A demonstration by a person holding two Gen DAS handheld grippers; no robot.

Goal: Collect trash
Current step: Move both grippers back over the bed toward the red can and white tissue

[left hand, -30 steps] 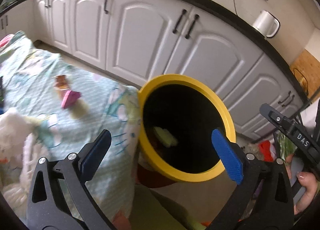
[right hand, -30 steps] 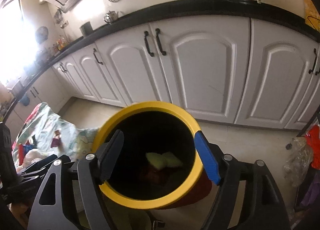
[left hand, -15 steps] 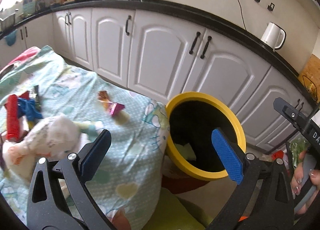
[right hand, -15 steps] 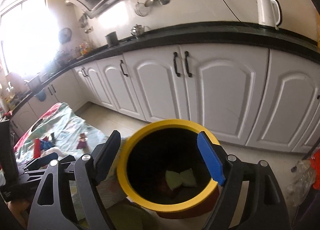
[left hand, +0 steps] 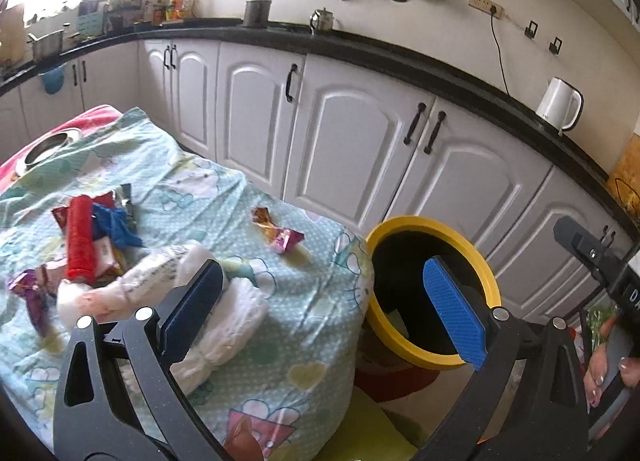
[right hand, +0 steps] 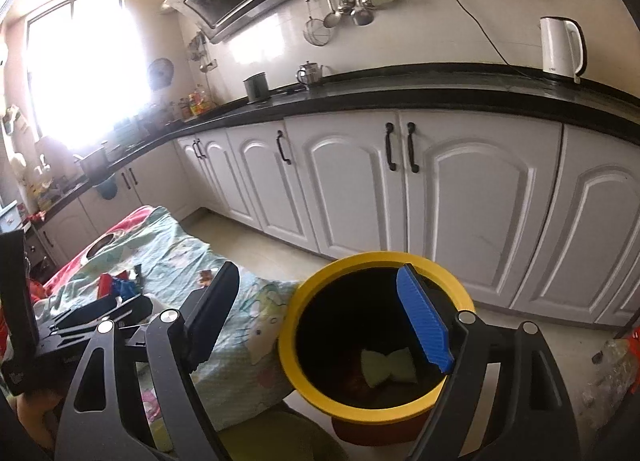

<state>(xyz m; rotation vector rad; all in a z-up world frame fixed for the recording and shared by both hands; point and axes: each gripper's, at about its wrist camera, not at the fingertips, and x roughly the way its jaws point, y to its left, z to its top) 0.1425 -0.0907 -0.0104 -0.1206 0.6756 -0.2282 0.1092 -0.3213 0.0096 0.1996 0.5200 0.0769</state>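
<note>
Both grippers, right gripper (right hand: 320, 325) and left gripper (left hand: 320, 313), are rising off the yellow-rimmed bin (right hand: 384, 261); jaws apart and empty, right's just been widening. Wrappers (left hand: 280, 233) are waiting on the bedsheet (left hand: 200, 189), left of the bin.

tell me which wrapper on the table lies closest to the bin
The pink wrapper, lying alone near the table corner beside the yellow-rimmed bin. The orange wrapper sits just behind it; the rest lie far left.
</note>
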